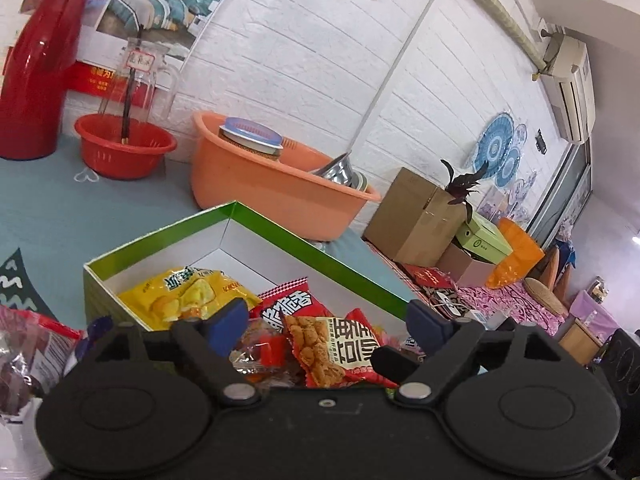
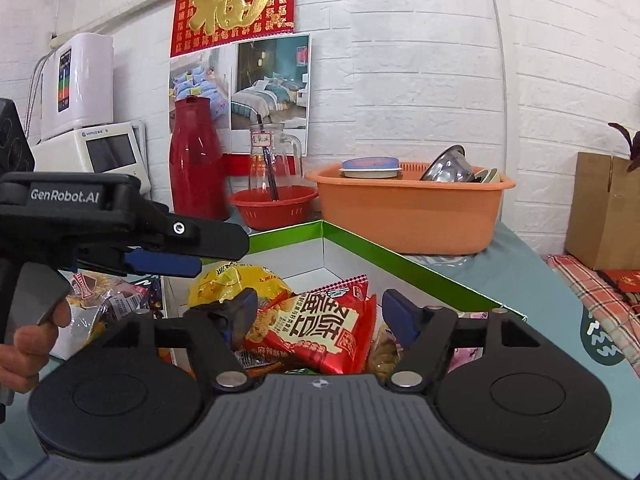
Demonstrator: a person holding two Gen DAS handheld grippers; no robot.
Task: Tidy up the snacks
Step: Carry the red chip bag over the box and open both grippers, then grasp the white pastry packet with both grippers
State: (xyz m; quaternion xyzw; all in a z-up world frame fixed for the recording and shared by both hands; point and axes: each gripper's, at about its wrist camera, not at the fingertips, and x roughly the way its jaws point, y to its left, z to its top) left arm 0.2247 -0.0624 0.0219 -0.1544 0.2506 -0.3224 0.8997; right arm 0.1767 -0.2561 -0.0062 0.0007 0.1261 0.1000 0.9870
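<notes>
A green-rimmed box (image 1: 280, 224) with a white inside stands on the blue table and holds snack packets. In the left wrist view a yellow bag (image 1: 188, 296) lies at its left and a red packet (image 1: 336, 344) lies near me. My left gripper (image 1: 326, 320) hovers over these, open, its pads touching nothing. In the right wrist view the same box (image 2: 400, 268) shows a red packet (image 2: 320, 328) and the yellow bag (image 2: 236, 280). My right gripper (image 2: 320, 314) stands open astride the red packet without pressing it. The left gripper (image 2: 168, 260) reaches in from the left, held by a hand (image 2: 32, 344).
More loose packets (image 1: 24, 352) lie left of the box. Behind it stand an orange basin (image 1: 272, 196) with dishes, a red colander (image 1: 124, 148) holding a glass jug, and a red thermos (image 1: 40, 64). A cardboard carton (image 1: 416, 216) sits beyond the table's right edge.
</notes>
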